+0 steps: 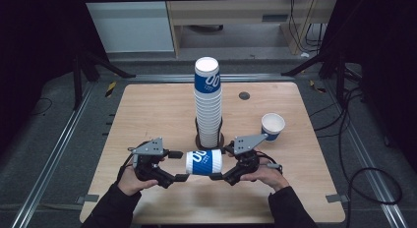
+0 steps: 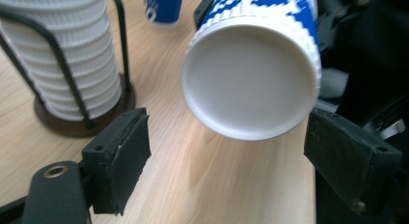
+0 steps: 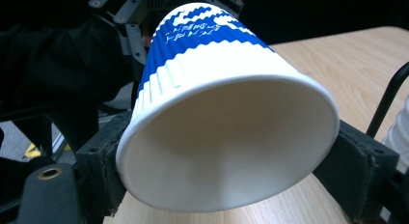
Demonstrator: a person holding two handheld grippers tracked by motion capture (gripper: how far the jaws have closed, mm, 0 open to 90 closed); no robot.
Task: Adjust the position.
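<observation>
The right gripper (image 1: pixel 217 175) pinches a blue-and-white ribbed paper cup (image 1: pixel 204 162) sideways by its rim; the left gripper (image 1: pixel 178 165) stands spread around its base.

Cup stack (image 1: pixel 208 105) blocks centre just behind tongs; bare table (image 1: pixel 147 115) left.

A lab-like recording space: a pale wooden table (image 1: pixel 147 120) stands on grey carpet between metal floor rails (image 1: pixel 54 154), with black tripod legs (image 1: pixel 98 63) and loose black cables (image 1: pixel 364 139).
</observation>
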